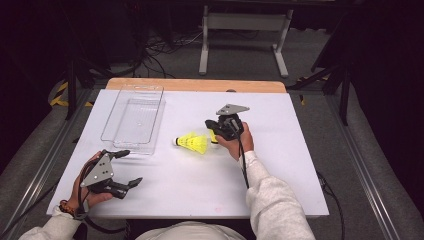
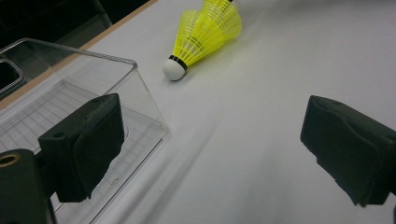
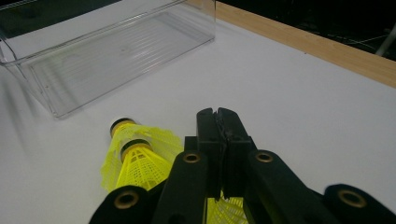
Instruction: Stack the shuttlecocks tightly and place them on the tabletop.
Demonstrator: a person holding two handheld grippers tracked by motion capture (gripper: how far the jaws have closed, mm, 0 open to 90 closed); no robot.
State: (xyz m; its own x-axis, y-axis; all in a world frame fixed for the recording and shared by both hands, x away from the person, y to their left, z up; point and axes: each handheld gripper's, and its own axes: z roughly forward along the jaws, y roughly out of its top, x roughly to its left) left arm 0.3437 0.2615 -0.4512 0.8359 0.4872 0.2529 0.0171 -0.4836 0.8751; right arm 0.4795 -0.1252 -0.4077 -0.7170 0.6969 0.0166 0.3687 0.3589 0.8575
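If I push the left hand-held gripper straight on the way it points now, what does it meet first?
Probably the yellow shuttlecocks: the left hand-held gripper, jaws open, points over bare white table at them. The clear plastic bin sits just beside its left jaw and might be clipped.

Probably a lab or studio, dark surroundings, white-topped table [image 1: 280, 190], floor cables [image 1: 160, 50], metal stand legs [image 1: 245, 30]

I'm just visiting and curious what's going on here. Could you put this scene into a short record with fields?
Surface: white table
Container: clear plastic rectangular bin, empty, left of centre
Objects: yellow plastic shuttlecocks, lying nested beside the bin; how many is unclear
Left hand-held gripper: jaws wide apart, holding nothing, near the table's front
Right hand-held gripper: jaws shut, at the shuttlecocks' skirt end; whether it pinches the skirt is unclear
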